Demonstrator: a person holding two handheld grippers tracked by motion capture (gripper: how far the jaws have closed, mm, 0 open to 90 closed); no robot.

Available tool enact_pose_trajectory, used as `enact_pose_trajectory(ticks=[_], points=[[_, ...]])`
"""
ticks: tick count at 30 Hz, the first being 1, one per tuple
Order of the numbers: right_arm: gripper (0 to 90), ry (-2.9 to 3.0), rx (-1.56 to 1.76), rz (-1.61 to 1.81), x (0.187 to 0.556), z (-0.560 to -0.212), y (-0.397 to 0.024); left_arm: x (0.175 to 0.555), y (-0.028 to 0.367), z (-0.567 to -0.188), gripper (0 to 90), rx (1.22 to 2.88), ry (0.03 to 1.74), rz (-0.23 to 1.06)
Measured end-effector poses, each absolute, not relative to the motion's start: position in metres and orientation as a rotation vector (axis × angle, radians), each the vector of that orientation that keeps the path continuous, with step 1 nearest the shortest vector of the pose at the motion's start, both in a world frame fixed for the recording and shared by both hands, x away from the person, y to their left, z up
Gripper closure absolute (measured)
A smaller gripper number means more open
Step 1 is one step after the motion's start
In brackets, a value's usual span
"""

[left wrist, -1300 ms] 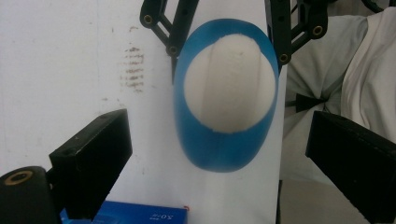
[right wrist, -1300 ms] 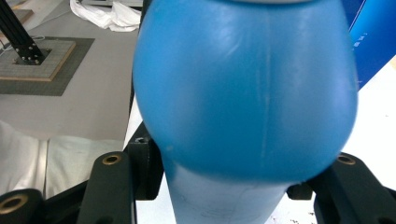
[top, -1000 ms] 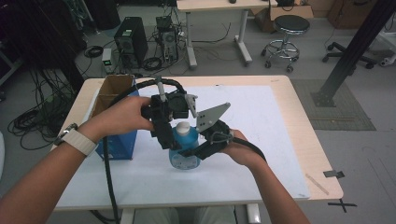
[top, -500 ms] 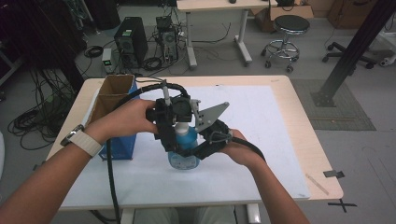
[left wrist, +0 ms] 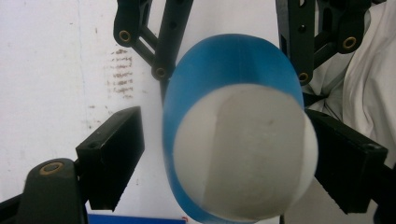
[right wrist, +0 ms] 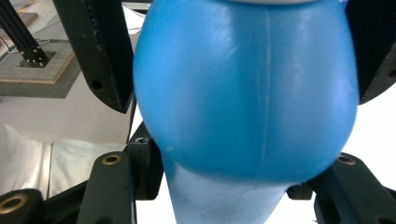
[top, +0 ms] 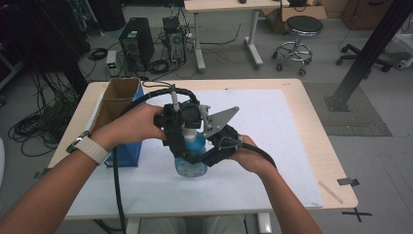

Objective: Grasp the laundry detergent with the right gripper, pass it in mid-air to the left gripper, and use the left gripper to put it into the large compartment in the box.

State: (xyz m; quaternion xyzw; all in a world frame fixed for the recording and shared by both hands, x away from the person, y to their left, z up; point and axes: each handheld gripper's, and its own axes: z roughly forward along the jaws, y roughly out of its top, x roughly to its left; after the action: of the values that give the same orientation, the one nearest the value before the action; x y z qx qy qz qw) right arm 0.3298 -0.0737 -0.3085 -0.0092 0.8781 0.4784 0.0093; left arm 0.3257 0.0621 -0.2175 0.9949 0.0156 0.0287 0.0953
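Right claw (top: 197, 158) pinches blue bottle (top: 192, 156) mid-table; left claw (top: 182, 141) closing round its cap (left wrist: 245, 151), left gap open.

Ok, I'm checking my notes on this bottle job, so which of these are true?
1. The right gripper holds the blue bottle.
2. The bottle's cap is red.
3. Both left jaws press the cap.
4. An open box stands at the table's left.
1. True: the right gripper is shut on the blue bottle.
2. False: the cap is white.
3. False: the left gripper has just been closing with the cap between its jaws, but one jaw stands clear.
4. True: the blue box is on the table.
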Motion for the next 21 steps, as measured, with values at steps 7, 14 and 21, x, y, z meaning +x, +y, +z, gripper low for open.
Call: enact_pose_trajectory(ticks=[7, 14, 21], points=[[43.8, 2.742, -0.028, 1.495, 0.3299, -0.3083, -0.0736, 0.3258, 0.0616, -0.2178, 19.6, 2.953, 0.042, 0.087], [43.8, 2.749, -0.026, 1.492, 0.3294, -0.3087, -0.0731, 0.3255, 0.0610, -0.2183, 22.8, 2.956, 0.042, 0.083], [43.8, 2.749, -0.028, 1.493, 0.3292, -0.3086, -0.0730, 0.3254, 0.0618, -0.2182, 25.6, 2.948, 0.048, 0.082]])
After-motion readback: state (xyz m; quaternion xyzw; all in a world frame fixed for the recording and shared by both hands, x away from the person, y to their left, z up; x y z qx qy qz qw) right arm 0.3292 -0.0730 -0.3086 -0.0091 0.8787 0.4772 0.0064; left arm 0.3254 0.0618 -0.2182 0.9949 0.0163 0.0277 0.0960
